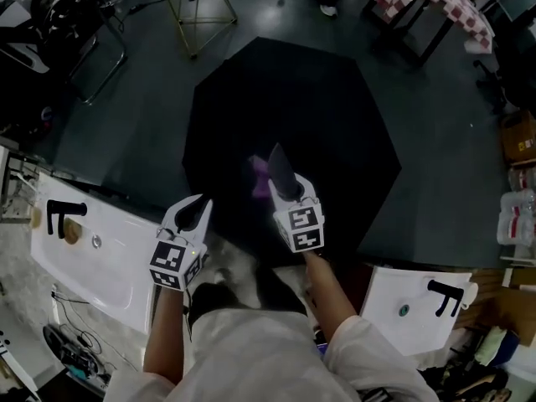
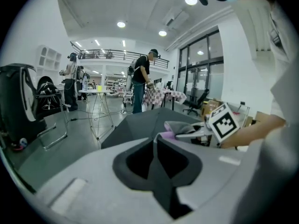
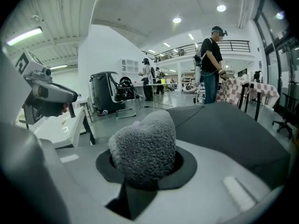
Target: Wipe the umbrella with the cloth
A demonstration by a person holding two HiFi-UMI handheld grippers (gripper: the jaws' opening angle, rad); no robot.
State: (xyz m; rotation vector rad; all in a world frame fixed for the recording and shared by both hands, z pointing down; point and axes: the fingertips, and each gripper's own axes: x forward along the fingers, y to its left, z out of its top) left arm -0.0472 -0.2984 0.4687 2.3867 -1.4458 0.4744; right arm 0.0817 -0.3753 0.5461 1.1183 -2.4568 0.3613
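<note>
From where I stood, the black umbrella (image 1: pixel 335 115) lay open on the floor with its canopy up, the near edge right in front of the person. The right claw (image 1: pixel 280 172) was clamped on the cloth (image 1: pixel 260 177), a fluffy wad bulging out past its tips. It held the cloth over the near part of the canopy, though I couldn't tell whether the cloth actually touched the fabric. The left claw (image 1: pixel 195 214) hung just beside it, off the canopy's rim and near the corner of a white desk (image 1: pixel 117 262). Its jaws were pressed together with nothing between them. What worried me was that nothing steadied the umbrella. An open one like that looked light, and a firm push with the cloth could have tipped it or sent it skating across the smooth floor. The cloth was also only pinched as a bunch, so if it dragged on the canopy it might have worked loose and dropped. If it had slipped back, the hard tips of the claw could have scraped or poked the thin fabric. The far panels sat well away from the person, and leaning out for them seemed likely to press the canopy down at the near side.
</note>
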